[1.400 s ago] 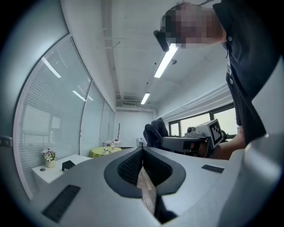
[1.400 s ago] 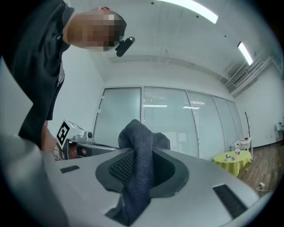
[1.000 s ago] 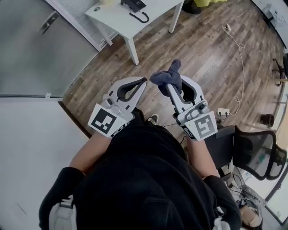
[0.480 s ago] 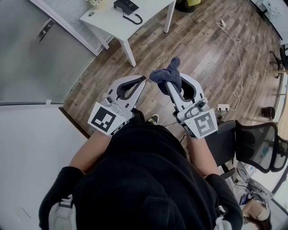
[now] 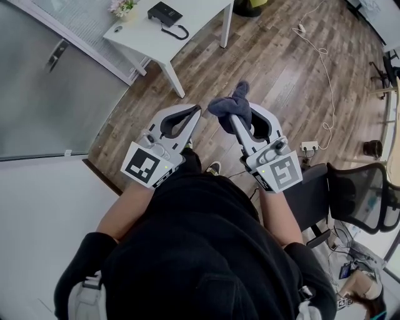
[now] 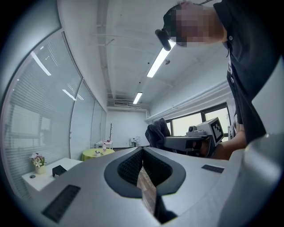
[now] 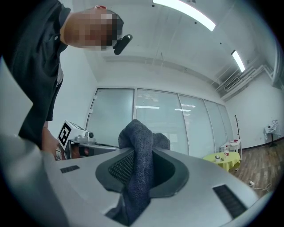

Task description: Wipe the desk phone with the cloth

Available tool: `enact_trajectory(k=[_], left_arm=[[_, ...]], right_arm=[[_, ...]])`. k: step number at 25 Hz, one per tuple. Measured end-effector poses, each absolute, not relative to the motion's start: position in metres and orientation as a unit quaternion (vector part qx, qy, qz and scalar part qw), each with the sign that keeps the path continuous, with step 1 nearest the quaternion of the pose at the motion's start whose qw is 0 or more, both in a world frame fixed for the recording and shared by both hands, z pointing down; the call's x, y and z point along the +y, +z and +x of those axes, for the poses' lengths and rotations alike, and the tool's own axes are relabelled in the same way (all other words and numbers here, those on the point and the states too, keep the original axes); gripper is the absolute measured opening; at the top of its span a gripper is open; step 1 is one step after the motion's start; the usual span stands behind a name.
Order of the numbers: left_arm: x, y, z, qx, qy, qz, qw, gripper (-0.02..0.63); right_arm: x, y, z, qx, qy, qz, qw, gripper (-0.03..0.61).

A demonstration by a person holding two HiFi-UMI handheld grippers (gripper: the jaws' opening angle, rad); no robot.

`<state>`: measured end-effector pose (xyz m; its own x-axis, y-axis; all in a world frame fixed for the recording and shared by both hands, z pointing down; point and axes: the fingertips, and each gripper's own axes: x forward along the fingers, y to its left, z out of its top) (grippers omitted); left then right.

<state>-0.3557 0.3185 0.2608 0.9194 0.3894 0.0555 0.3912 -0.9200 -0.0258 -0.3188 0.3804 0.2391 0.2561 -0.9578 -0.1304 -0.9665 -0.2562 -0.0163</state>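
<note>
My right gripper is clamped on the dark blue cloth, my left gripper is pinched together on nothing, and the desk phone sits on the white table well off at eleven o'clock, so all the wiping's still to do.

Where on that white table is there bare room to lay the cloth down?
Right of the desk phone, out to the white table edge, is bare. So is the near corner before the coiled cord. The left end, by the flowers, is crowded.
</note>
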Motion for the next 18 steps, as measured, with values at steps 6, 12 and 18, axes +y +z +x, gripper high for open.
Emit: enact_trajectory(k=[6, 12, 18], left_arm=[[0.296, 0.268, -0.331, -0.215, -0.024, -0.976, 0.008, 0.011], [0.262, 0.268, -0.301, -0.228, -0.017, -0.974, 0.005, 0.011], [0.232, 0.265, -0.272, -0.237, -0.005, -0.972, -0.008, 0.011]], right_arm=[[0.356, 0.244, -0.299, 0.600, 0.043, -0.798, 0.034, 0.098], [0.321, 0.241, -0.275, 0.590, 0.042, -0.806, 0.023, 0.098], [0.288, 0.241, -0.250, 0.575, 0.042, -0.817, 0.011, 0.098]])
